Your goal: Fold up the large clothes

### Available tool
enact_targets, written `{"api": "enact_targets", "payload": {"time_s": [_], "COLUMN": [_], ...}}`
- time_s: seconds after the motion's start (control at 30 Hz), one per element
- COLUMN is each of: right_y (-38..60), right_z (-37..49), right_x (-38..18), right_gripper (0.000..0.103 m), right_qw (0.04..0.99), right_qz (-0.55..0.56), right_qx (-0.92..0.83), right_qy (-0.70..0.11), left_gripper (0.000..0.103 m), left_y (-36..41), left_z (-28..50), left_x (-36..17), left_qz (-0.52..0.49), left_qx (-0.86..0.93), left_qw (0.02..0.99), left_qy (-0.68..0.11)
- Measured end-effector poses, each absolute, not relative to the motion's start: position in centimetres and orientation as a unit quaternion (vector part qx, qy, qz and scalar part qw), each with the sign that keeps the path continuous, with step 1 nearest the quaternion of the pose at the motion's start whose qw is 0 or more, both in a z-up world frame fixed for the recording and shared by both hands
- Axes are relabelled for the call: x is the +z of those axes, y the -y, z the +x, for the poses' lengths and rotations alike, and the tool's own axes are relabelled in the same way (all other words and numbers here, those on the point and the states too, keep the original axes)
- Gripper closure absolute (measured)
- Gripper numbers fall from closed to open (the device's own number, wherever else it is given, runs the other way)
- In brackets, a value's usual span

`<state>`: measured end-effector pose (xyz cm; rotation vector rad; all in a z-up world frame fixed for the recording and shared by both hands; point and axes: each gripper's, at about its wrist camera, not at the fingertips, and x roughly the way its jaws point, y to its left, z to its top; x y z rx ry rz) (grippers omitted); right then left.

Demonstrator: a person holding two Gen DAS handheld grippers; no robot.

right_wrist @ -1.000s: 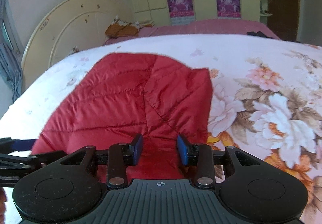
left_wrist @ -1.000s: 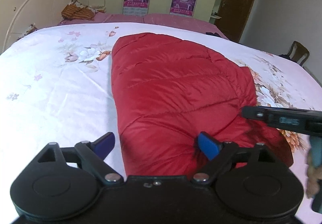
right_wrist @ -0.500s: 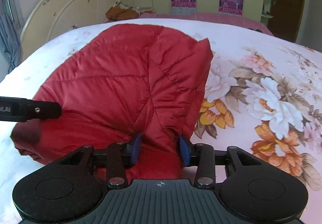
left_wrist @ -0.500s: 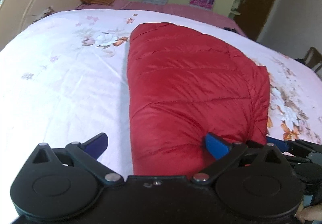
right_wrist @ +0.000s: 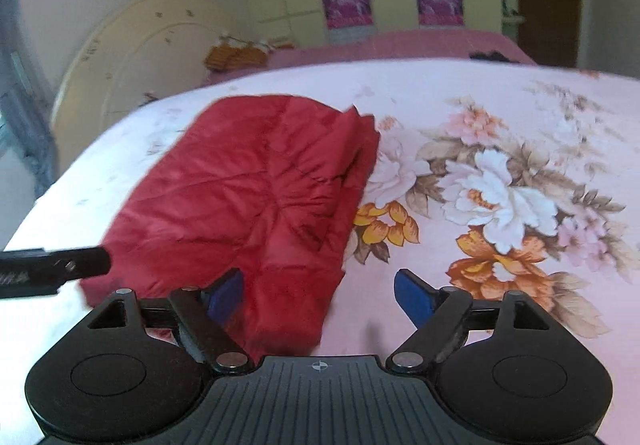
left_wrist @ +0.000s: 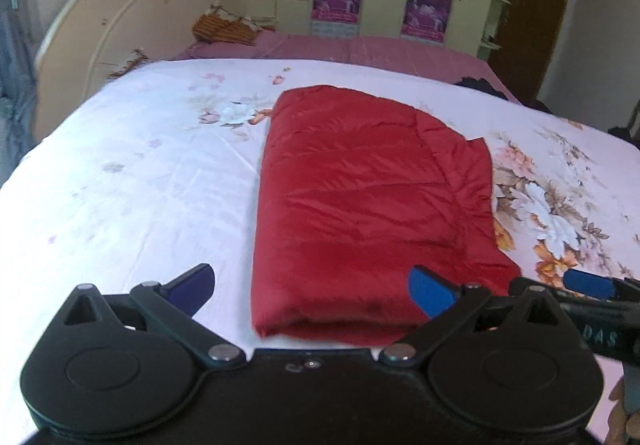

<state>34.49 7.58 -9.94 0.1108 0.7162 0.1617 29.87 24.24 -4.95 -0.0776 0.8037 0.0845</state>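
A red quilted down jacket (left_wrist: 372, 213) lies folded into a thick rectangle on the floral bedsheet (left_wrist: 132, 181). It also shows in the right wrist view (right_wrist: 256, 201). My left gripper (left_wrist: 312, 291) is open, its blue pads wide apart just above the jacket's near folded edge, holding nothing. My right gripper (right_wrist: 318, 295) is open and empty over the jacket's near right corner. The right gripper's tip (left_wrist: 588, 283) shows at the right in the left wrist view, and the left gripper's black body (right_wrist: 52, 271) at the left in the right wrist view.
The bed (right_wrist: 500, 181) stretches far to both sides of the jacket. A cream headboard (left_wrist: 120, 45) stands at the left. A pink strip of bedding (left_wrist: 360, 49) with an orange bundle (left_wrist: 224, 27) lies at the back. Wardrobes and a brown door (left_wrist: 536, 5) stand behind.
My right gripper has opened and let go of the jacket's corner. The jacket has dropped flat into its folded shape. Both grippers have pulled back and risen a little.
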Motion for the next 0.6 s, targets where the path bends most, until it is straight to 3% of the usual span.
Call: {"api": "enact_targets", "payload": {"time_s": [0.2,0.33,0.6], "right_y": [-7.4,-6.9,-6.3], "right_z": [28.4,24.1,16.0], "right_x": [-7.4,-5.9,-3.0], "right_gripper": [0.02,0.019,0.008], "right_qw": [0.942,0.947,0.956], "right_qz": [0.03,0.022,0.019], "right_qx": [0.114,0.12,0.137], "right_qy": [-0.314,-0.297,-0.259], "left_gripper": [0.001,0.001,0.0], "left_y": [-21.8,-21.9,-19.6], "left_z": [24.6,20.9,14.3], "left_x": [-2.6,-1.6,0.4], "left_qz": [-0.013,-0.088,-0.006], "left_qx": [0.035,0.007,0.08], "left_qw": [0.923,0.923,0.936], "left_qy": [-0.383,-0.375,-0.344]}}
